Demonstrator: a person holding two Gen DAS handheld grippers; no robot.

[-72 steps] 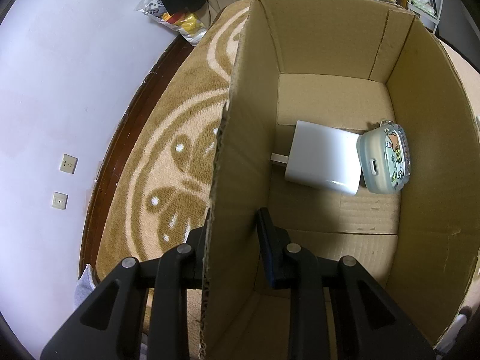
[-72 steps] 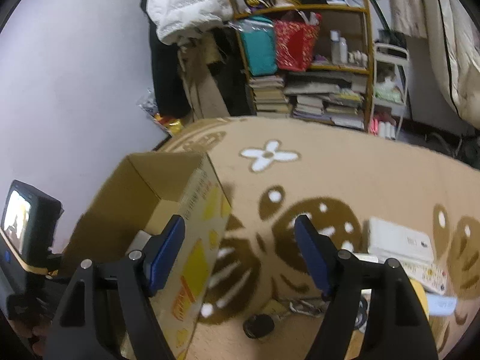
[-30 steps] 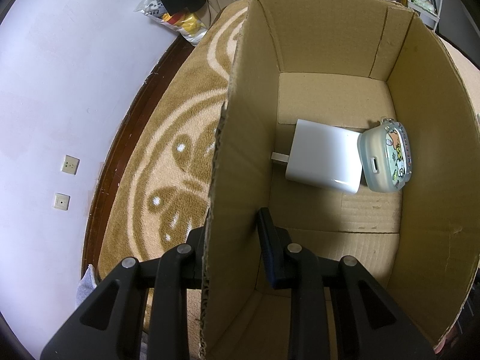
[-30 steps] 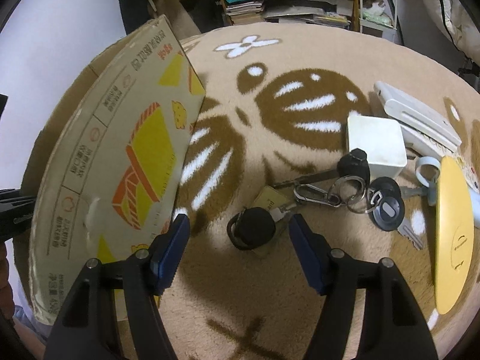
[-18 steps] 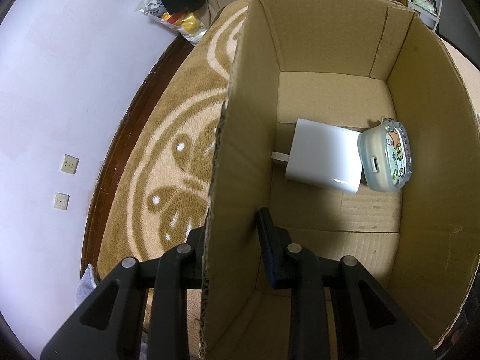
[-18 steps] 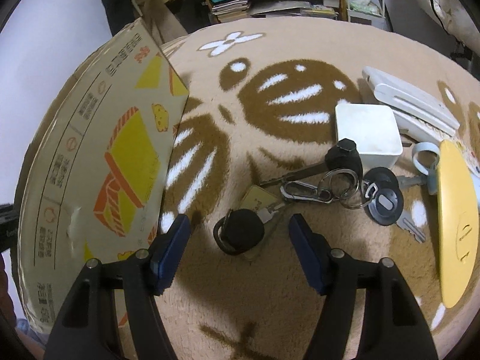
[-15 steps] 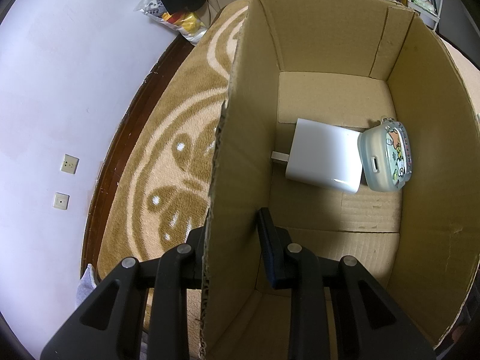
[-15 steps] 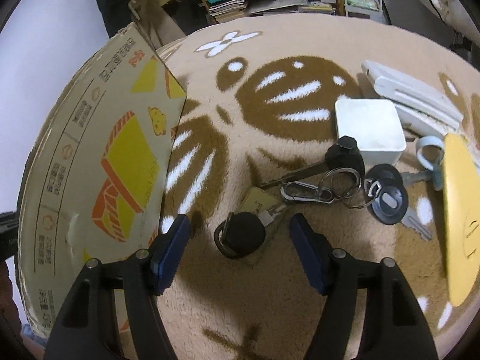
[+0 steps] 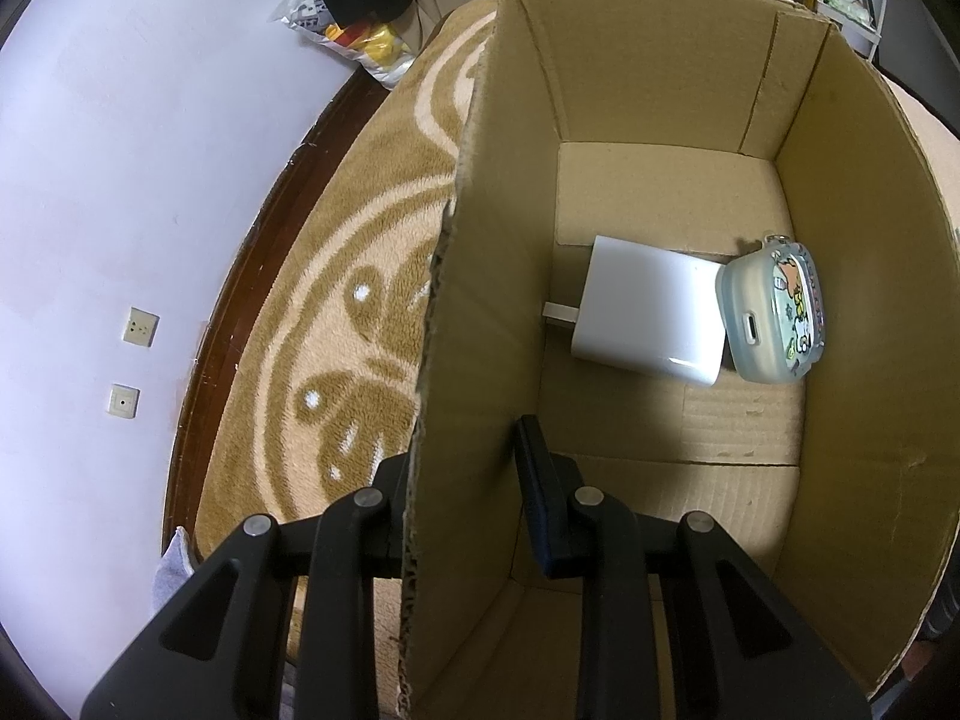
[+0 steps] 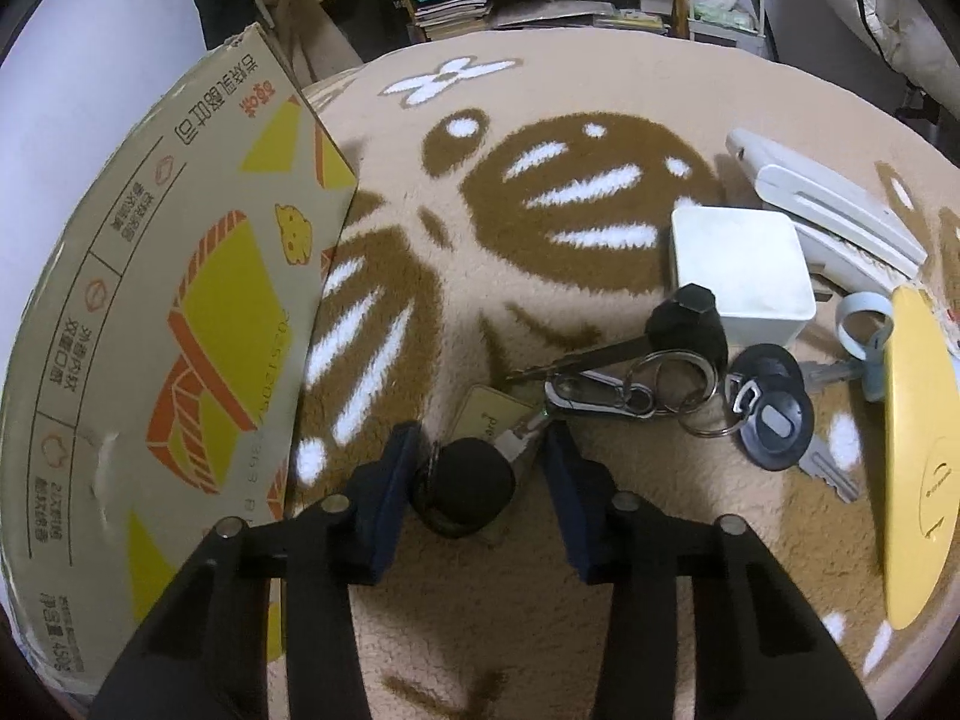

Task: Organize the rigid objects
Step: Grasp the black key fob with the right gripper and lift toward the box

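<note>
Right gripper newly astride key fob

place: lived-in home room
floor: brown-and-cream patterned carpet, dark wood skirting
storage: cluttered shelf of books and bags
wall: plain, with sockets
clutter: clothes heaped, snack bag

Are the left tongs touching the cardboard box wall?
Touching. The left wrist view shows the left tongs clamped on the cardboard box wall, one finger inside, the other outside.
</note>
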